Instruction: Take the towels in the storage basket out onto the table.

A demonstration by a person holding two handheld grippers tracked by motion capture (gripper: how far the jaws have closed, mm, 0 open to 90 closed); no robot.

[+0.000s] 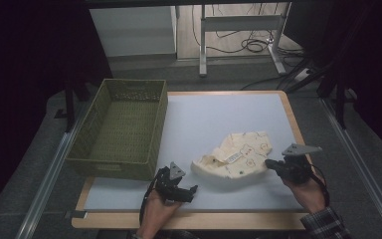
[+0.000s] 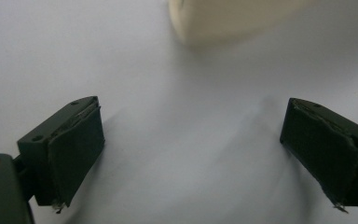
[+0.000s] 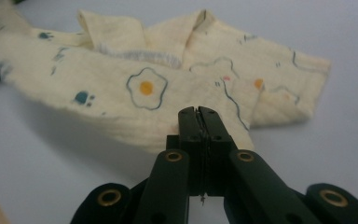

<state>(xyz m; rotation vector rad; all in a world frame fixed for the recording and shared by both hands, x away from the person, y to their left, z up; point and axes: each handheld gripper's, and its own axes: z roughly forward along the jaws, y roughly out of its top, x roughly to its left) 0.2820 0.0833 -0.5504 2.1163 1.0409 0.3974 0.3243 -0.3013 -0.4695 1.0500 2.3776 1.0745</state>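
Folding or tidying a small garment looks like the step in hand. Largest first: a pale blue table (image 1: 214, 119) under a high camera. Up and to the left of the left gripper (image 1: 191, 191) sits a green basket (image 1: 122, 129), apparently empty. Between the two grippers lies a cream shirt (image 1: 236, 157), printed with eggs and paw marks, loosely crumpled.

The right gripper (image 1: 270, 163) is at the shirt's right edge, jaws pressed together. In the right gripper view the tips (image 3: 199, 112) meet the cloth's near hem (image 3: 168, 126); whether fabric is pinched, I cannot tell for sure.

The left gripper rests low near the table's front edge, jaws wide apart with nothing between them, the shirt just ahead (image 2: 228, 18).

Both hands come in from below, wrists level. Next, the left gripper likely needs to reach forward and catch the shirt's near corner.
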